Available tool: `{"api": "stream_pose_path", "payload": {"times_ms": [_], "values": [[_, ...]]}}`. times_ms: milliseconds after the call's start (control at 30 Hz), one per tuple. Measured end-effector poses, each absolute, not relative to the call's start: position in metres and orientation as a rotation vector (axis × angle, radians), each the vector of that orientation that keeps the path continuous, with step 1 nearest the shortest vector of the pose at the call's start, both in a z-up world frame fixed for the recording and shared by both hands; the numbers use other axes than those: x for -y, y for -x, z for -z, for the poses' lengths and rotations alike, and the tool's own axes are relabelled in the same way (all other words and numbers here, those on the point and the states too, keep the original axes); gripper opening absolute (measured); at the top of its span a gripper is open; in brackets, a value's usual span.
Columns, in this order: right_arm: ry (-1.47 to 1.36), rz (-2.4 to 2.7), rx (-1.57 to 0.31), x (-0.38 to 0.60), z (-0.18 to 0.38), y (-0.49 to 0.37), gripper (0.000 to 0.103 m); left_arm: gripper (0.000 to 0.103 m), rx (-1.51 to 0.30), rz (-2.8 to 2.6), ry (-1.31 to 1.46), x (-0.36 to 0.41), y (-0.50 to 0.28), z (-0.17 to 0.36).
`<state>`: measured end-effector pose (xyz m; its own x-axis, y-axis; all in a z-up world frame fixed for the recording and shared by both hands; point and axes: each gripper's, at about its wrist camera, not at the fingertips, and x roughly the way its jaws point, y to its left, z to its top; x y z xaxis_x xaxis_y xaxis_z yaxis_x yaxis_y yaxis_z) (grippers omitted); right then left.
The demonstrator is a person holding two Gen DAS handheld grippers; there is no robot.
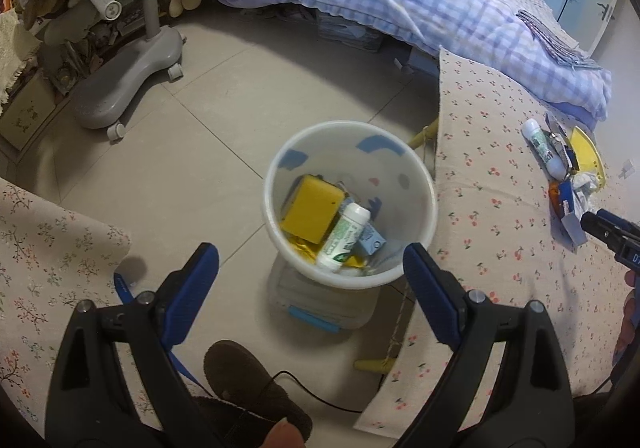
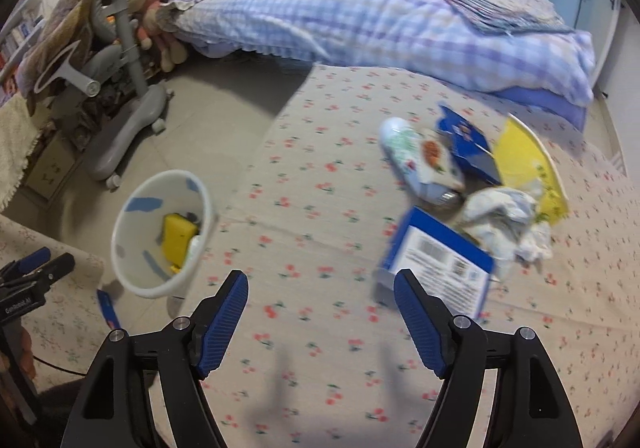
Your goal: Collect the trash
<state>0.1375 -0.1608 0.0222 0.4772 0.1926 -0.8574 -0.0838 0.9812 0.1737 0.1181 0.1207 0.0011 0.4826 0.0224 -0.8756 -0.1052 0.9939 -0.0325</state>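
Observation:
A white trash bin (image 1: 424, 184) stands on the floor between two cloth-covered tables; it holds a yellow sponge (image 1: 312, 210), a white-green tube (image 1: 342, 236) and a small blue carton (image 1: 370, 242). My left gripper (image 1: 310, 266) is open and empty, above the bin's near rim. My right gripper (image 2: 320, 292) is open and empty over the floral table (image 2: 312, 208). Just beyond its right finger lies a blue-white box (image 2: 440, 260). Behind are crumpled paper (image 2: 504, 216), a white tube (image 2: 400, 148), a snack wrapper (image 2: 436, 160), a blue carton (image 2: 468, 144) and a yellow fan-shaped card (image 2: 528, 164).
A bed with a checked quilt (image 2: 360, 8) runs behind the table. A grey wheeled chair base (image 1: 124, 84) stands left of the bin. A second floral-cloth surface (image 1: 48, 248) is at the left. A brown slipper (image 1: 248, 384) and a black cable (image 1: 320, 400) lie on the floor nearby.

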Motion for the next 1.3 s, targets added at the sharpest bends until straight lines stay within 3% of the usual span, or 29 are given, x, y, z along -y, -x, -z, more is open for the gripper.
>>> {"api": "stream_pose_path", "payload": {"times_ms": [100, 367, 433, 867, 933, 1300], "values": [[-0.139, -0.126, -1.089, 0.185, -0.015, -0.14, 0.078, 0.093, -1.067, -0.061, 0.097, -0.107, -0.122, -0.003], [-0.35, -0.024, -1.171, 0.235, 0.016, -0.158, 0.1, 0.093, -1.083, -0.011, 0.075, -0.066, -0.134, -0.001], [-0.424, -0.02, -1.177, 0.242, 0.021, -0.163, 0.101, 0.093, -1.088, -0.004, 0.073, -0.059, -0.136, 0.0], [-0.417, 0.086, -1.258, 0.238, 0.054, -0.183, 0.101, 0.093, -1.108, 0.017, 0.066, -0.035, -0.145, 0.007], [-0.435, 0.08, -1.264, 0.241, 0.057, -0.182, 0.096, 0.093, -1.113, 0.016, 0.056, -0.031, -0.145, 0.008], [-0.399, 0.033, -1.185, 0.26, 0.019, -0.157, 0.095, 0.093, -1.105, 0.037, 0.04, -0.011, -0.145, 0.007]]}}
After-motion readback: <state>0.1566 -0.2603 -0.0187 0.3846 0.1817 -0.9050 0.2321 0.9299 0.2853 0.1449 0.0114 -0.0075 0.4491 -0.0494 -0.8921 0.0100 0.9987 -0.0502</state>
